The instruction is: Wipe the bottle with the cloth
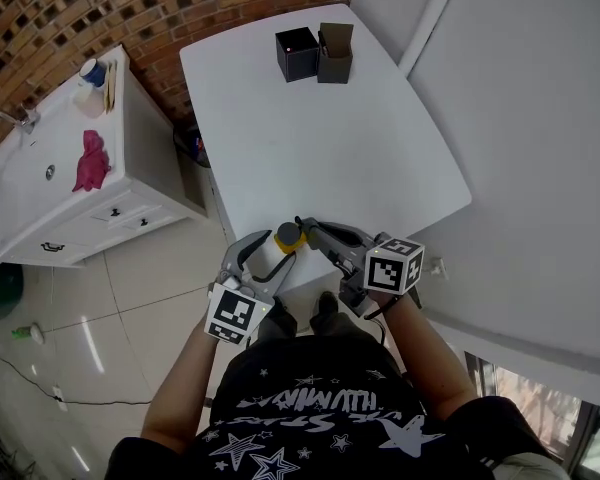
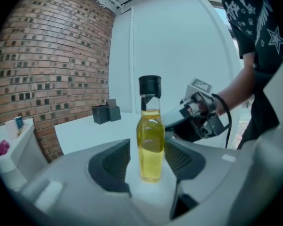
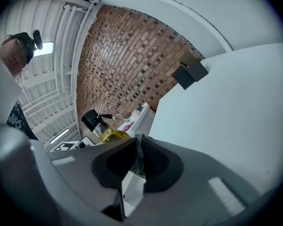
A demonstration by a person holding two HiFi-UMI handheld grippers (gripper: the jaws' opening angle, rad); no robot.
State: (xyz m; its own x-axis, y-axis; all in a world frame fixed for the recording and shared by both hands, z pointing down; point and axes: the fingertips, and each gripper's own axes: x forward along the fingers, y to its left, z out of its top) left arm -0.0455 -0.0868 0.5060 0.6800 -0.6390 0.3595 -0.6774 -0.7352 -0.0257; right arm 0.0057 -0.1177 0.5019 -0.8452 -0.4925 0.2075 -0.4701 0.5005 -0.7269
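L claw: clamped on upright clear bottle w/ yellow liquid, black cap.
R claw: pinched shut on thin grey cloth.

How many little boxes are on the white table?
2. A black box and a brown box sit side by side at the table's far end. Nothing seems to hide more.

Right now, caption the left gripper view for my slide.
Left gripper holds the yellow-filled bottle, right gripper close beside it.
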